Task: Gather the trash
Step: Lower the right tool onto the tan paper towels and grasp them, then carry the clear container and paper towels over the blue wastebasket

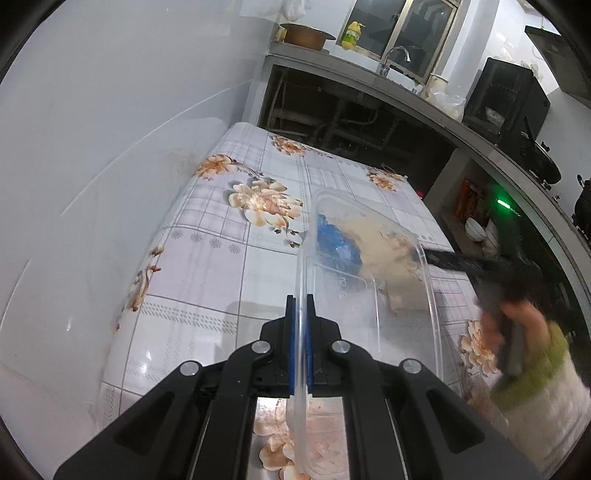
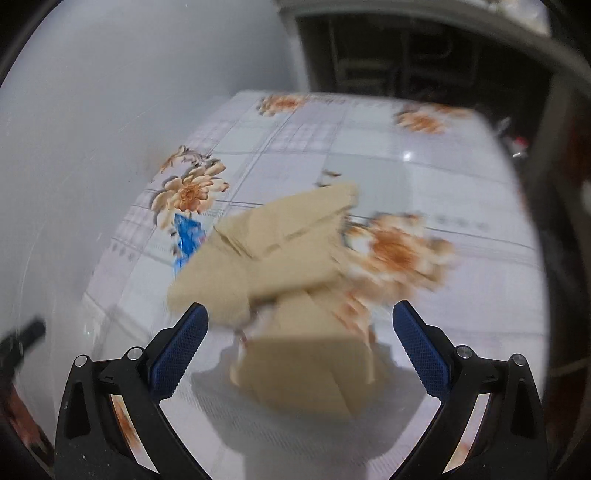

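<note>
My left gripper [image 1: 300,301] is shut on the rim of a clear plastic container [image 1: 369,295], held tilted on edge above the flowered table [image 1: 207,280]. Through its clear wall I see a blue wrapper [image 1: 338,243] and crumpled tan paper [image 1: 384,243]. In the right wrist view the tan paper [image 2: 280,254] lies on the table, blurred, with the blue wrapper [image 2: 188,236] beside it to the left. My right gripper [image 2: 301,306] is open, its blue pads [image 2: 177,350] wide apart on either side of the paper's near part. The same gripper [image 1: 432,256] shows blurred at the right, held by a hand [image 1: 517,317].
A white wall [image 1: 110,129] borders the table's left side. Beyond the table's far edge runs a kitchen counter [image 1: 332,59] with a brown pot [image 1: 306,35], a yellow bottle [image 1: 352,35], a tap [image 1: 397,55] and a black appliance [image 1: 506,96].
</note>
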A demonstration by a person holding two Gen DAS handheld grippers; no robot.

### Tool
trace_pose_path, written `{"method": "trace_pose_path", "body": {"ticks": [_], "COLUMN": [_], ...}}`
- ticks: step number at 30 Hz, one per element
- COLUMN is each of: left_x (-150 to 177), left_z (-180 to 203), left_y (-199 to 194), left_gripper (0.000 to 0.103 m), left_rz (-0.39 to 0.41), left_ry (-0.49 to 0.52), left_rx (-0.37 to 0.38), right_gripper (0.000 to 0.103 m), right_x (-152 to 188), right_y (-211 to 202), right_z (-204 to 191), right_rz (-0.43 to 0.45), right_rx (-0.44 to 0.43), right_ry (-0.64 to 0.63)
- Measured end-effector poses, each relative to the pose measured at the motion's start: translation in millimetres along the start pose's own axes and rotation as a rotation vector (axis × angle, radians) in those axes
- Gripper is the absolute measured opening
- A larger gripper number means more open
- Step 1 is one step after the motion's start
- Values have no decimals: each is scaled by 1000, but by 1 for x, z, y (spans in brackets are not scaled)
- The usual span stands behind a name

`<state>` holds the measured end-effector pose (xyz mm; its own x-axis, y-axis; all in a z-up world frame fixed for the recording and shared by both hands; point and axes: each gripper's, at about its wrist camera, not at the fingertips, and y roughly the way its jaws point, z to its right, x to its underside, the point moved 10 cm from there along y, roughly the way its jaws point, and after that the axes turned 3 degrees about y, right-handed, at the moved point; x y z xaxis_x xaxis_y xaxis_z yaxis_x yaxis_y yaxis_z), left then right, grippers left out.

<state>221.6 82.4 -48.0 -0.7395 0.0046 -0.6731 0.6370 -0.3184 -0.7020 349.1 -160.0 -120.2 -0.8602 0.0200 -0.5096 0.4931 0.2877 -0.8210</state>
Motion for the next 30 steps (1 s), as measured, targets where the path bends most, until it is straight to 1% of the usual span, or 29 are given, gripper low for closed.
{"method": "trace_pose_path", "body": {"ticks": [3, 4, 5, 7, 9, 11, 12, 13, 14, 16, 19, 22, 24, 27, 30], "left_x": [1, 0, 0, -1, -2, -3, -3, -3, -3, -2, -2, -6, -9, -15, -21], "left_z": [0, -1, 0, 1, 2, 3, 2, 2, 1, 1, 0, 4, 10, 24, 47], "left_y": [2, 3, 4, 5, 7, 10, 11, 13, 13, 14, 13, 10, 8, 5, 4], "left_gripper": [3, 3, 3, 3, 3, 3, 3, 3, 3, 3, 3, 3, 3, 3, 3], "left_rz": [-6, -9, -10, -10, -9, -11, -12, -14, -15, -17, -17, -7, 2, 14, 23], "left_ry": [-4, -5, -5, -1, 3, 4, 3, 0, -2, -6, -13, -7, 6, 33, 69], "left_rx": [7, 9, 11, 16, 22, 24, 24, 25, 25, 23, 28, 35, 44, 64, 100], "right_gripper": [94, 89, 81, 75, 69, 51, 45, 36, 25, 8, 5, 5, 5, 5, 5], "right_x": [-12, -12, -11, -7, -6, -5, -5, -6, -5, -3, 0, -1, -2, 3, 20], "right_y": [35, 45, 48, 59, 56, 55, 54, 53, 51, 47, 39, 12, -20, -78, -135], "right_z": [-5, -6, -6, -4, -2, -2, 1, 4, 6, 10, 15, 23, 30, 45, 70], "right_rz": [-43, -64, -75, -97, -84, -80, -77, -75, -76, -87, -81, -30, 35, 148, 247], "right_rx": [29, 26, 23, 43, 61, 78, 95, 107, 102, 70, 50, -19, -64, -89, -76], "right_ry": [-38, -46, -50, -59, -83, -98, -103, -103, -96, -74, -43, 38, 92, 141, 201]}}
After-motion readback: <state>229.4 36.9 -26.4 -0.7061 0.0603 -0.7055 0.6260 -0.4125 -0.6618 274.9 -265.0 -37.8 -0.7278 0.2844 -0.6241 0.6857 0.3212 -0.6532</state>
